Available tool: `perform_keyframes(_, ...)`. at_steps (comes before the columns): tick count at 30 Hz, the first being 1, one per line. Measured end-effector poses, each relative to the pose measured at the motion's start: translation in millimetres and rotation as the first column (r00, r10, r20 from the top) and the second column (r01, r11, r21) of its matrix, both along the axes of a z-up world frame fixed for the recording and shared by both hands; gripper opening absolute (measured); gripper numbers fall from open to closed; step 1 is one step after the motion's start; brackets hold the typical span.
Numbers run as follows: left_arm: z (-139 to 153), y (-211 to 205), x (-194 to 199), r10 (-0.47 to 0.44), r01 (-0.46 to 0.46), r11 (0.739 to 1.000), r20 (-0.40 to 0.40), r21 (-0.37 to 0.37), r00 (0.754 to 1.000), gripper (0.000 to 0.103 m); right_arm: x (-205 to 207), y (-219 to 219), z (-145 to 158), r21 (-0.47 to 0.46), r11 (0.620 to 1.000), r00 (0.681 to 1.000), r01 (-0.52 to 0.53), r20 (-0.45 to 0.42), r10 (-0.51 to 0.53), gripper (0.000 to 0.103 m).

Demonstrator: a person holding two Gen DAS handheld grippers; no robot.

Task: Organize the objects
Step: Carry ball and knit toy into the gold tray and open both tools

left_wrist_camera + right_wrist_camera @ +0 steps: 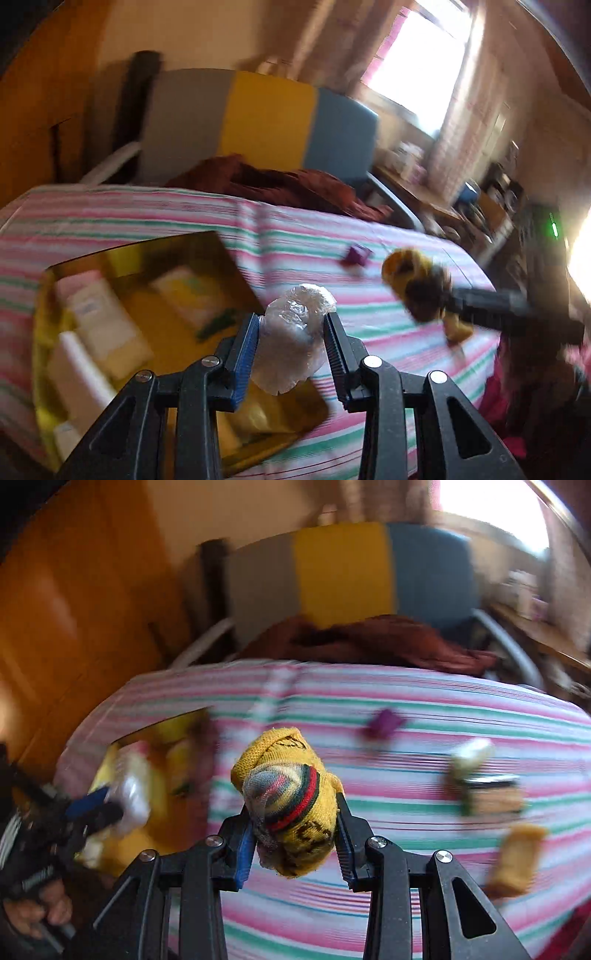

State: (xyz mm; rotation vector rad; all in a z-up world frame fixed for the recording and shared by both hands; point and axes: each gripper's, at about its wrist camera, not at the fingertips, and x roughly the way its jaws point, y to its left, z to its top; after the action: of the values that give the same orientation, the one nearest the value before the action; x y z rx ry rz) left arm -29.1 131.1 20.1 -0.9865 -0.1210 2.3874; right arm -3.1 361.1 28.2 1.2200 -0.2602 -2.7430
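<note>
The left gripper (291,319) is clamped on a crumpled clear plastic bundle (293,343), which sits squarely between its two pads and bulges out past the tips toward 12 o'clock. Below and to 9 o'clock of it in the left wrist view lies a yellow box (110,258), open on top, with pale packets lying inside; the bundle hangs over the box's near corner.

The right gripper (293,805) is closed on a rolled yellow sock (295,801) with red and dark green bands and a grey toe; the roll fills the gap between the pads and sticks up toward 12 o'clock. In the left wrist view that same gripper and sock show at 3 o'clock, above the cloth.

Both hang over a bed or table covered in a pink, green and white striped cloth (406,904). On the cloth in the right wrist view a small purple thing (384,723) lies at 1 o'clock, and at 3 o'clock lie a pale lump, a dark-topped box and a yellow roll (515,860), all blurred. A rust-brown cloth (280,184) is heaped at the far edge, in front of a chair back in grey, yellow and blue (266,118). A bright window (417,62) stands at 1 o'clock, an orange wooden wall at 9 o'clock.

The sock carries a dark woven pattern, but no writing can be read.
</note>
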Motion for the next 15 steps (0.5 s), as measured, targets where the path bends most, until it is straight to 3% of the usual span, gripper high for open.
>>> perform_keyframes(7, -3.4, -61.0, -9.8, 0.138, -0.140, 0.988, 0.033, 0.061, 0.990, 0.036, -8.3, -94.4, -23.4, -0.005, 0.980, 0.979, -0.201, 0.042, 0.201, 0.038)
perform_keyframes(15, -6.8, -95.8, -12.9, 0.218, -0.222, 0.972, 0.053, 0.077, 0.974, 0.036, -12.8, -132.4, -51.1, -0.006, 0.964, 0.958, -0.267, 0.102, 0.267, 0.039)
